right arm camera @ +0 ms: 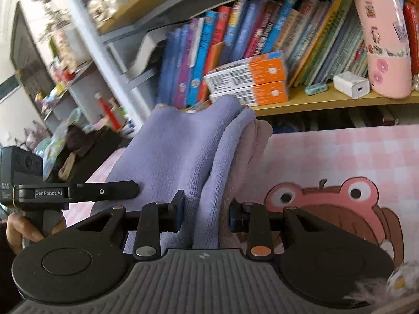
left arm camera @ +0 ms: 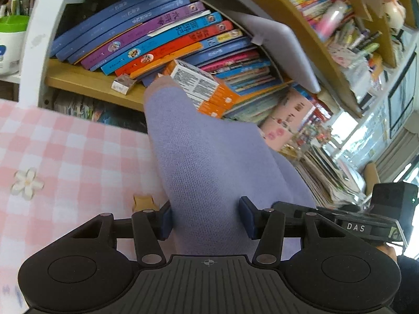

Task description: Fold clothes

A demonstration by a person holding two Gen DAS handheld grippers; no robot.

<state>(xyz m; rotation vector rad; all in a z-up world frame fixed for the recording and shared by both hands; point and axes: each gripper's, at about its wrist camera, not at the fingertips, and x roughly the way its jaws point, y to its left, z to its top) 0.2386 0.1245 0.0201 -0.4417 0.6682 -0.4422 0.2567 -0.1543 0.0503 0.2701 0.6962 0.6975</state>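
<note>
The left tool [left arm camera: 207,218] is pinching the lavender knit garment [left arm camera: 199,157] between its partly closed blue pads, the cloth rising above the pink checked tabletop [left arm camera: 65,151]. The right tool [right arm camera: 207,214] is gripping bunched folds of the same garment [right arm camera: 183,151], jaws narrowed around them, in front of the bookshelf [right arm camera: 327,99].

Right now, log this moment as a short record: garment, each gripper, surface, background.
garment: purple knit cloth, lifted off the surface, bunched in folds
left gripper: cloth between its fingers
right gripper: closed on a cloth fold
surface: pink checked tablecloth with a frog picture
background: bookshelf of books, two orange boxes, white charger
</note>
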